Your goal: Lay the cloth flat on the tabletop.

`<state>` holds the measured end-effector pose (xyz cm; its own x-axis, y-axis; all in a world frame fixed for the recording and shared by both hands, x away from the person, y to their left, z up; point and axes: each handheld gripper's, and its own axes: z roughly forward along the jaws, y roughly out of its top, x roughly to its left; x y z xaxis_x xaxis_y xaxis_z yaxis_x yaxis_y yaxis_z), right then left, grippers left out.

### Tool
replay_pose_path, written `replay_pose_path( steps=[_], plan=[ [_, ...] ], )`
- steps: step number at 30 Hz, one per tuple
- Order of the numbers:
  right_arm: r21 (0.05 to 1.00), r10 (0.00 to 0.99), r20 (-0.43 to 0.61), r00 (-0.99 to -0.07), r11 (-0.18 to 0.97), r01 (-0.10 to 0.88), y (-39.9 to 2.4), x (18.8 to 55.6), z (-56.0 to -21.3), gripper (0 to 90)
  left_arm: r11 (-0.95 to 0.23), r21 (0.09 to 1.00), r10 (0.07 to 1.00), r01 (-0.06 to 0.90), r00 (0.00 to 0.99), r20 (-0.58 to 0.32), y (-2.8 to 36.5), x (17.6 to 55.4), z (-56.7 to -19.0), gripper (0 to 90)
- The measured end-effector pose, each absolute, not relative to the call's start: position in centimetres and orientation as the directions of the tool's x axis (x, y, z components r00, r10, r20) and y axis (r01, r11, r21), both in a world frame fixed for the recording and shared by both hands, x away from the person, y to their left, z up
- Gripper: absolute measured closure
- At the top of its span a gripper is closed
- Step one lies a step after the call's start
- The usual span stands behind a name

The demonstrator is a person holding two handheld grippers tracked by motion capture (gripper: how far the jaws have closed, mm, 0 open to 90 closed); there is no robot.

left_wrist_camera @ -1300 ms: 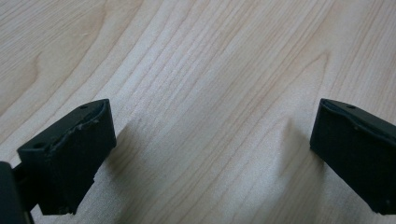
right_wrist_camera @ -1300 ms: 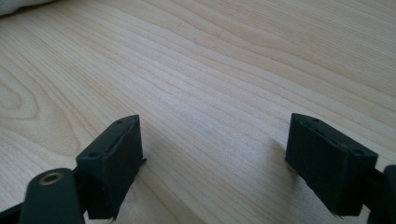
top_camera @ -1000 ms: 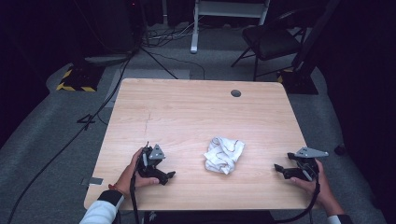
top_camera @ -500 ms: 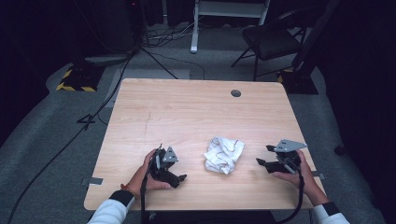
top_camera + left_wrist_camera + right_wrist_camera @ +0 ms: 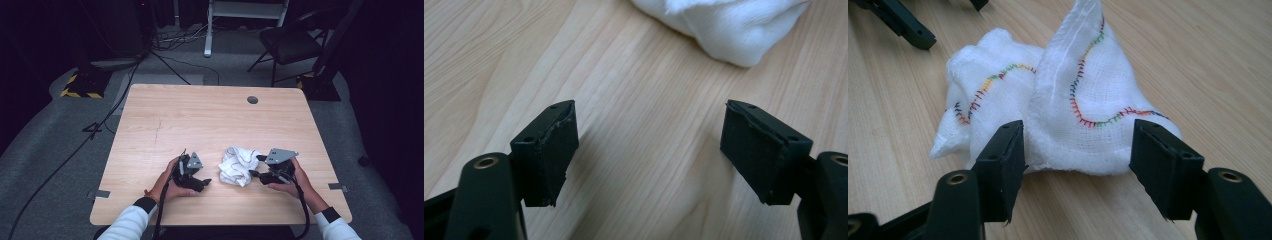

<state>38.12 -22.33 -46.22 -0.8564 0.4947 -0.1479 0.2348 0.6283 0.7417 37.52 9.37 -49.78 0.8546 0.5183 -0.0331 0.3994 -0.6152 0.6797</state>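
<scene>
- Cloth (image 5: 239, 166) — white and crumpled, it sits on the table (image 5: 200, 120) in the lower middle of the high view, and we hold a gripper on each side of it.
- Our right gripper (image 5: 254, 165) comes in at the cloth's right edge, lower right of centre in the high view, its tips just at the fabric.
- In the right gripper view the cloth (image 5: 1058, 110) lies in the middle of the frame, a fold peaked up toward the top edge, with rainbow stitching (image 5: 1088, 55) winding over it.
- There the right gripper (image 5: 1075, 150) has its jaws spread to either side of the cloth's near edge; they have just been closing, the cloth is between them, the pads not yet pressing on it.
- Our left gripper (image 5: 204, 182) rests lower left of the cloth in the high view, near it but apart.
- In the left gripper view the left gripper (image 5: 649, 135) has its jaws apart over bare wood; they have just been closing too, with nothing between them.
- The cloth (image 5: 724, 25) peeks in at the upper right of that frame, beyond the jaw tips.
</scene>
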Motion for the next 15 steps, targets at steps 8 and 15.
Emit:
replay_pose_path(
  steps=[8,15],
  plan=[
    [0.716,0.471,-0.108,-0.876,0.648,0.26,-22.2,39.1,-47.4,54.3,-0.572,0.732,0.5,0.37,0.865,-0.046,7.1,38.3,-48.1,21.6],
    [0.704,0.437,-0.12,-0.892,0.671,0.234,-22.0,38.9,-47.6,74.8,-0.574,0.729,0.475,0.374,0.877,-0.075,4.9,39.3,-48.2,31.2]
  ],
)
